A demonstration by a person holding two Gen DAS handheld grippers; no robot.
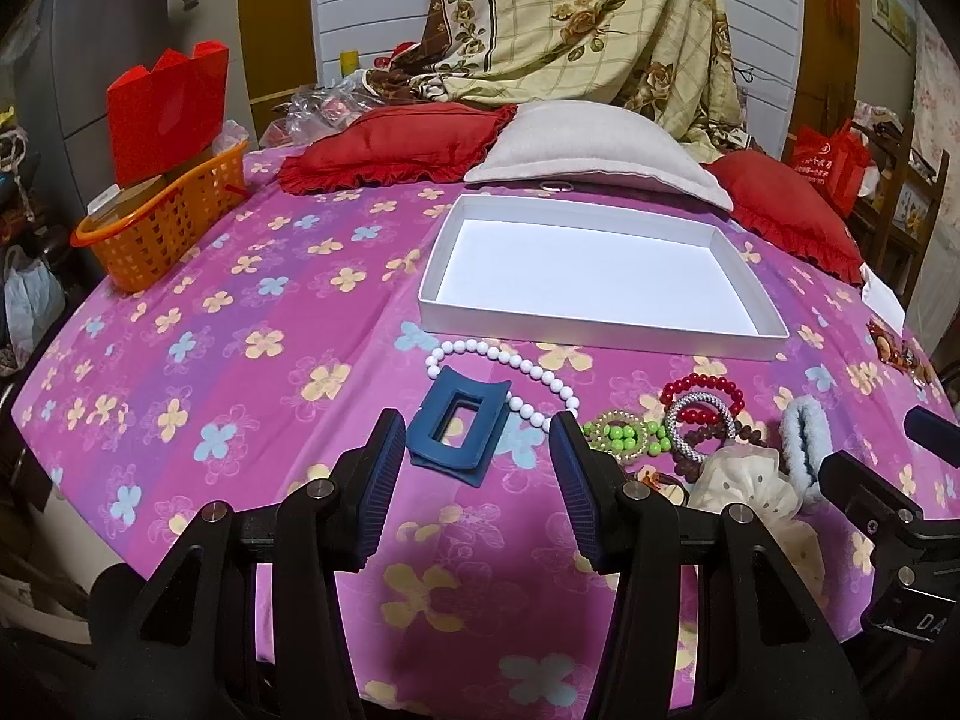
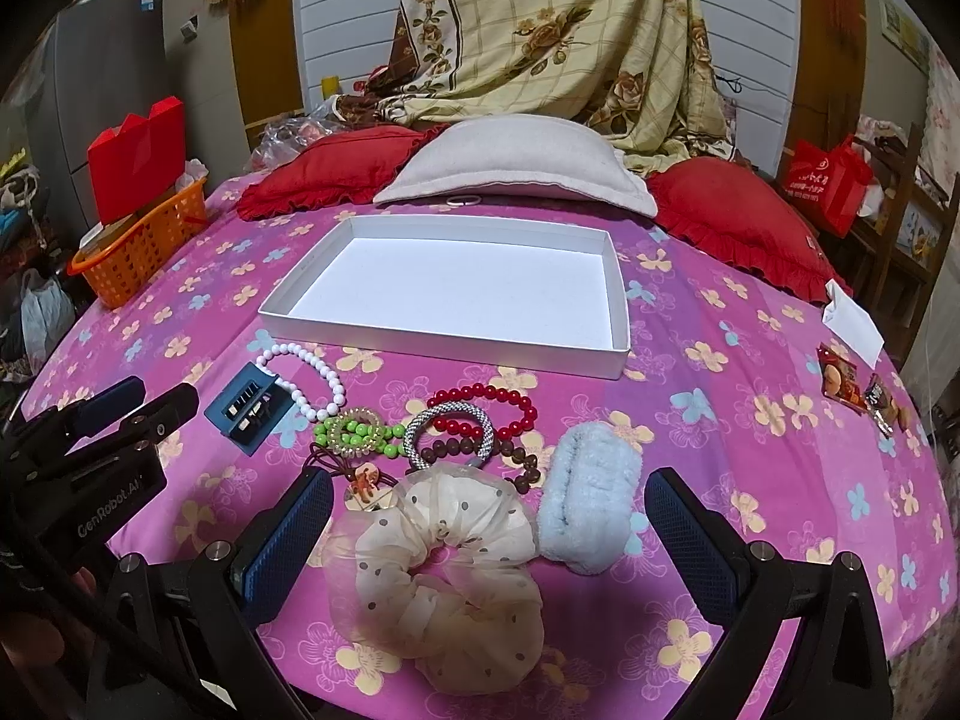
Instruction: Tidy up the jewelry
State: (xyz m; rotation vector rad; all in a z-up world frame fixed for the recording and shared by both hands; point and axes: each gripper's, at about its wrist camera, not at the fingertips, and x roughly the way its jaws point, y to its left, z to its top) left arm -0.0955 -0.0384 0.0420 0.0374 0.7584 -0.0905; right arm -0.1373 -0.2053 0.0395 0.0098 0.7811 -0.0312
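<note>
A white shallow box (image 1: pixel 594 339) (image 2: pixel 444 348) lies on the pink flowered bedspread. In front of it are a blue hair claw (image 1: pixel 429 438) (image 2: pixel 246 414), a white bead bracelet (image 1: pixel 528 372) (image 2: pixel 312 378), green (image 2: pixel 360 429), red (image 2: pixel 480 402), silver (image 2: pixel 420 426) and brown (image 2: pixel 516 462) bracelets, a cream dotted scrunchie (image 2: pixel 444 546) and a light blue scrunchie (image 2: pixel 591 510). My left gripper (image 1: pixel 474 420) (image 2: pixel 168 393) hovers open just short of the hair claw, touching nothing. My right gripper (image 2: pixel 489 480) is open, its fingers wide on either side of both scrunchies, clear of them.
An orange basket (image 1: pixel 162 228) with red boxes stands at the bed's far left. Red pillows (image 2: pixel 336 168) and a grey pillow (image 2: pixel 516 162) lie behind the box. Snack packets (image 2: pixel 858 390) and a white paper (image 2: pixel 852 318) sit near the right edge.
</note>
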